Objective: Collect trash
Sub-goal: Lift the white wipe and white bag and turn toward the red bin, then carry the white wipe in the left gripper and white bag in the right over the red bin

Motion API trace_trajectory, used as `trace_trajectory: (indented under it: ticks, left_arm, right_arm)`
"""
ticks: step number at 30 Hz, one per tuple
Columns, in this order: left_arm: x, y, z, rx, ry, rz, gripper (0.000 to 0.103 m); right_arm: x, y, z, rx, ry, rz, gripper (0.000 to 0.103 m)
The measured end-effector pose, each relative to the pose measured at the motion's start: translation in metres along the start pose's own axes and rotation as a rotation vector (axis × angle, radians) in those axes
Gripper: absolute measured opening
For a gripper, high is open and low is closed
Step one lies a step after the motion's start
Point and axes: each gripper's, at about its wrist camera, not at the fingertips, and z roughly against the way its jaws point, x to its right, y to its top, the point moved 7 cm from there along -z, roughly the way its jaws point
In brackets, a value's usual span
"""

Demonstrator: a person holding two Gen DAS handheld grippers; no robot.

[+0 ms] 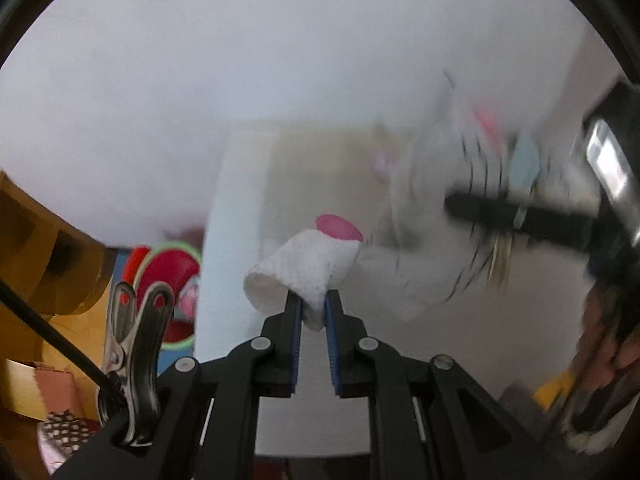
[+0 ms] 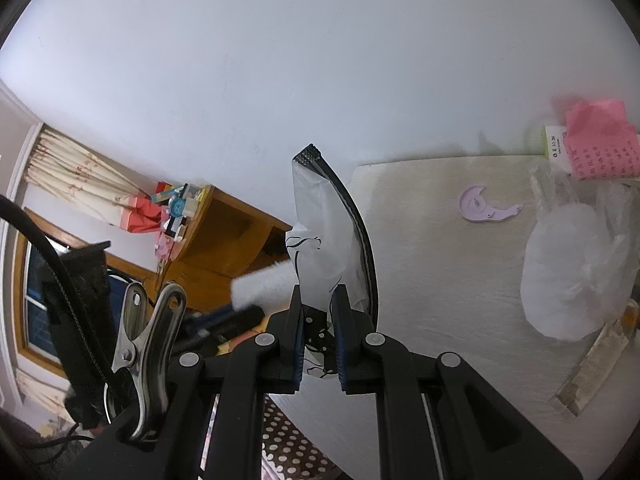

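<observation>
Bag (image 2: 320, 236), one, white with black marks, clamped at its rim by right gripper (image 2: 319, 336). Left gripper (image 1: 313, 312) clamped on one tissue wad (image 1: 304, 268), just beside bag mouth. Table (image 2: 440, 320) carries one clear bag (image 2: 576, 264) of white stuff near right edge, one purple piece (image 2: 486, 209).

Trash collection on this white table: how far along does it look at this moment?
Mid-job. In hand: the left gripper is shut on a crumpled white tissue, and the right gripper is shut on the white bag; the tissue is not yet inside. Left: a purple crescent scrap and a clear plastic wrapper remain on the table. Nothing shows what is already bagged.
</observation>
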Motion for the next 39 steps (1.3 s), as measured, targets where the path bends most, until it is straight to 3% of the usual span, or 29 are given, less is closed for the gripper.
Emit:
trace_trajectory:
  ticks: [2,6,11,18,39]
  left_arm:
    - [0.011,-0.011,-0.010,-0.044,-0.043,-0.017,0.012]
    - [0.014,-0.018,-0.007,-0.055,-0.184,0.077,0.012]
    - [0.005,-0.009,0.017,0.011,-0.372,0.198,0.012]
    - [-0.024,0.008,0.047,0.099,-0.502,0.351,0.012]
    - [-0.079,-0.012,0.071,0.176,-0.411,0.463,0.012]
  right_arm:
    - [-0.002,0.000,-0.001,-0.005,-0.004,0.001,0.014]
    - [0.000,-0.001,-0.003,-0.008,-0.023,-0.010,0.014]
    - [0.012,-0.004,-0.008,-0.023,-0.087,-0.039,0.014]
    - [0.014,-0.008,-0.020,-0.042,-0.121,-0.041,0.014]
    - [-0.016,-0.013,-0.051,-0.112,-0.081,0.036,0.014]
